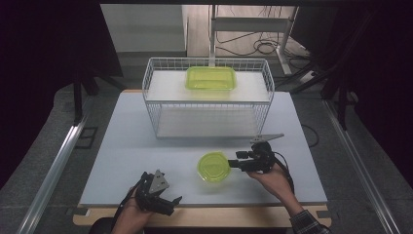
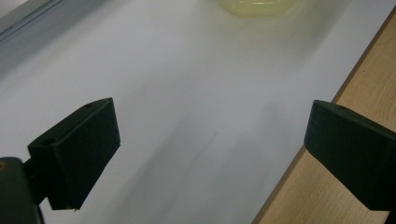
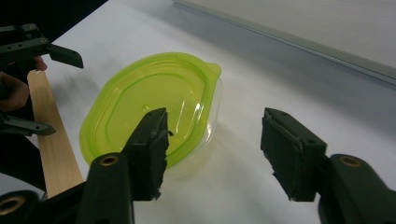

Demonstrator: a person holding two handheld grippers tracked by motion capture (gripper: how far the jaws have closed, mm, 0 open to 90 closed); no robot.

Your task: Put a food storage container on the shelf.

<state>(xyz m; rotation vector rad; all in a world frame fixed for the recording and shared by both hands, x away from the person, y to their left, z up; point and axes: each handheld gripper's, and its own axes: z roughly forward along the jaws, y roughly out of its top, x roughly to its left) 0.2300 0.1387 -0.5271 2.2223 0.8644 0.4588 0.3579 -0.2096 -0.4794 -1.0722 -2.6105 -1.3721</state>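
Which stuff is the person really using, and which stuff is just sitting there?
Being used:
- round green-lidded container
- right gripper, its fingers at the lid's edge

Just sitting there:
- rectangular green container, on the wire rack's top shelf
- wire rack
- left gripper, open over bare table

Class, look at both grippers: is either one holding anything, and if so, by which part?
Nothing is held. The right gripper stands open at the round container's near edge; the left gripper is open over bare table.
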